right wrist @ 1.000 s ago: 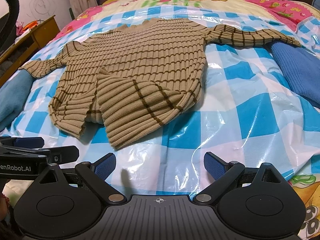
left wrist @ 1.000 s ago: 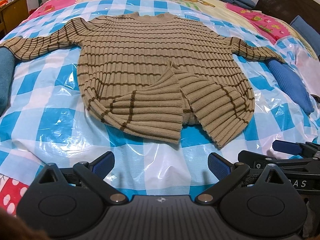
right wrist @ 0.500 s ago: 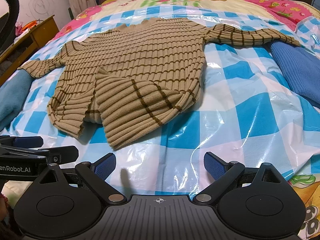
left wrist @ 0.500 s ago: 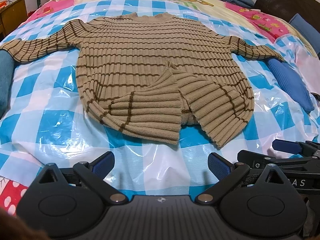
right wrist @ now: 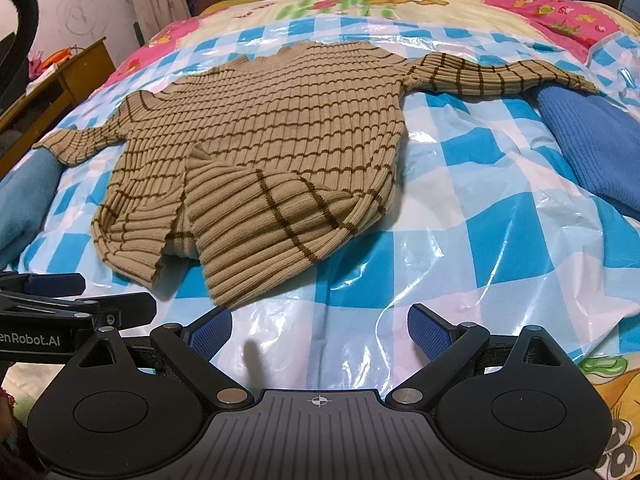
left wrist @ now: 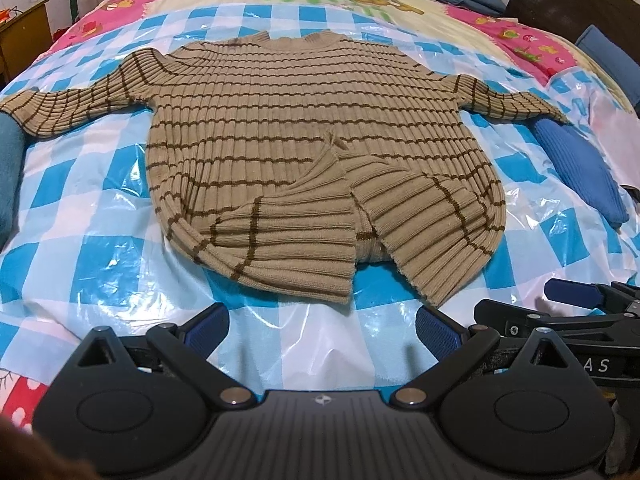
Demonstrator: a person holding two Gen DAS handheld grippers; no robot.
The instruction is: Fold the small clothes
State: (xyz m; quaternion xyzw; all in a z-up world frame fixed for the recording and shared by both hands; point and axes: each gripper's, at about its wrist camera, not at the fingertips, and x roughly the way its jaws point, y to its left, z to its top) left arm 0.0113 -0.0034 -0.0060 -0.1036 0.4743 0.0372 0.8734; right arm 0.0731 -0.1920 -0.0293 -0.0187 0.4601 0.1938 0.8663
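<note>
Tan ribbed sweater (left wrist: 312, 148) lies spread mid-bed on the checked plastic sheet (left wrist: 100, 264), sleeves out and both hem corners turned inward. Left gripper (left wrist: 322, 326) and right gripper (right wrist: 319, 326), jaws wide and empty, hover at the sheet's near edge, apparently to approach the hem.

Teal cloth (left wrist: 10, 168) cut off at left frame edge

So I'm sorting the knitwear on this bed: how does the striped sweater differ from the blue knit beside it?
The striped sweater is tan with dark brown stripes; the blue knit is plain. The sweater lies spread out, sleeves wide, hem corners turned up; the blue knit lies bunched at the bed's side, its shape unclear. Both are ribbed.
</note>
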